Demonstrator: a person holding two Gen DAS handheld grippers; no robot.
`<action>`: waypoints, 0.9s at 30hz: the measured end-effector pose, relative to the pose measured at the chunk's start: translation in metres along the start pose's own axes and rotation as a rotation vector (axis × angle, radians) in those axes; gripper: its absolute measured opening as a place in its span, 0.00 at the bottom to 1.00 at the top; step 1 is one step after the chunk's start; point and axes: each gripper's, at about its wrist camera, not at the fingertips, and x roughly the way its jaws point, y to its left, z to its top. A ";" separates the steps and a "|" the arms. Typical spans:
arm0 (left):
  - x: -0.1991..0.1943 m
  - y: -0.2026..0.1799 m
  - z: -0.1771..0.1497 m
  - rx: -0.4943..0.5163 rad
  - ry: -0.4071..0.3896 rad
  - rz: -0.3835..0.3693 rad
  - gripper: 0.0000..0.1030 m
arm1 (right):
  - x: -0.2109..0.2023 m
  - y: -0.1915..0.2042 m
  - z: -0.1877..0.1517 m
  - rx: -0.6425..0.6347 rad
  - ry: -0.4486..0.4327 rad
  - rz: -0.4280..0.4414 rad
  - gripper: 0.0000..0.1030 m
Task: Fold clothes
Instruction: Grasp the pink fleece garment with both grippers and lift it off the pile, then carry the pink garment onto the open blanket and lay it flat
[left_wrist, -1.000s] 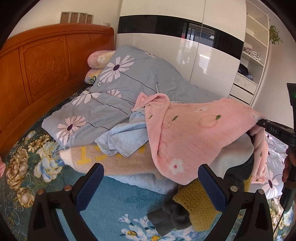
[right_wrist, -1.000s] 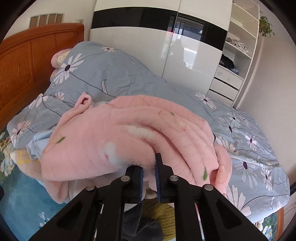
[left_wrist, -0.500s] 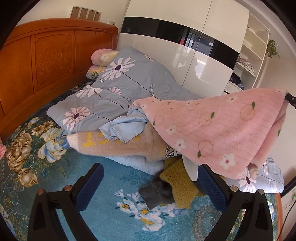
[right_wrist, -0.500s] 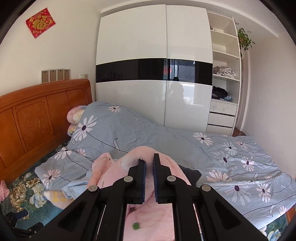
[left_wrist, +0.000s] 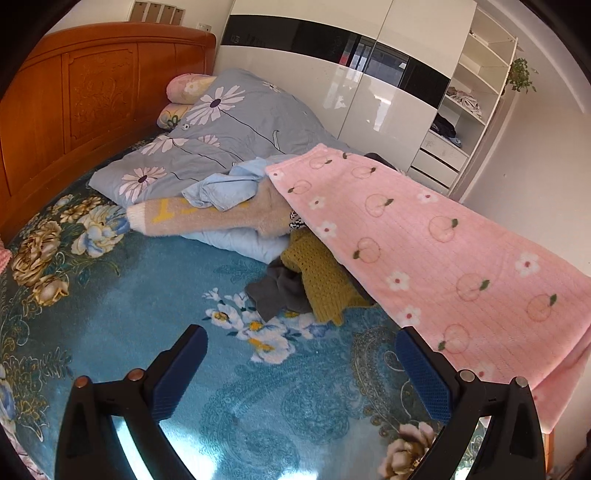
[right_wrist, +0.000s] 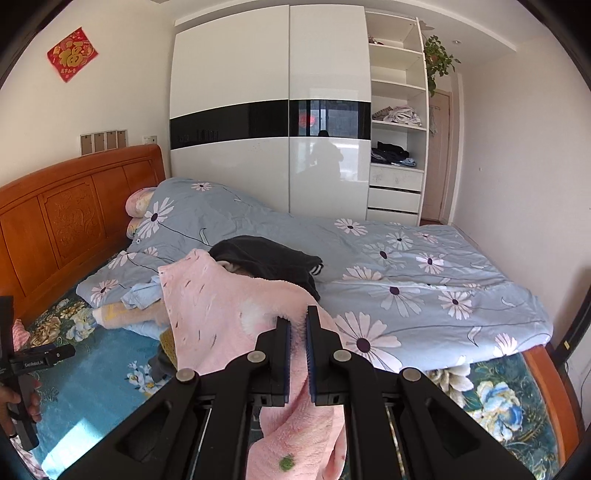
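Observation:
A pink fleece garment (left_wrist: 424, 243) printed with peaches and flowers stretches taut from the clothes pile up toward the right. My right gripper (right_wrist: 298, 325) is shut on its edge, and the pink fleece garment (right_wrist: 229, 317) drapes back from the jaws and hangs below them. My left gripper (left_wrist: 301, 352) stands open over the blue floral bedspread (left_wrist: 147, 295) with nothing between its fingers. The pile holds a beige sweater (left_wrist: 207, 218), a light blue shirt (left_wrist: 225, 188), a mustard knit (left_wrist: 317, 280) and a dark grey piece (left_wrist: 277, 291). A black garment (right_wrist: 269, 258) lies behind the pink one.
A grey daisy-print duvet (right_wrist: 406, 273) covers the far side of the bed. The wooden headboard (left_wrist: 85, 96) stands at the left, a white wardrobe (right_wrist: 266, 129) with open shelves behind. A hand holds the other gripper's handle (right_wrist: 22, 373) at the left edge of the right wrist view.
My right gripper has lifted and pulled the pink garment up and right, stretching it out from the pile. My left gripper drew back, showing more bare bedspread and uncovering the mustard and grey pieces.

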 end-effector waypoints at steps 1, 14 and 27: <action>-0.001 -0.003 -0.006 0.006 0.005 -0.002 1.00 | -0.015 -0.014 -0.008 0.023 -0.002 -0.018 0.07; 0.029 -0.054 -0.040 0.072 0.106 -0.043 1.00 | -0.087 -0.204 -0.166 0.335 0.242 -0.429 0.07; 0.175 -0.112 -0.079 0.047 0.384 -0.041 0.99 | -0.041 -0.251 -0.240 0.354 0.529 -0.467 0.15</action>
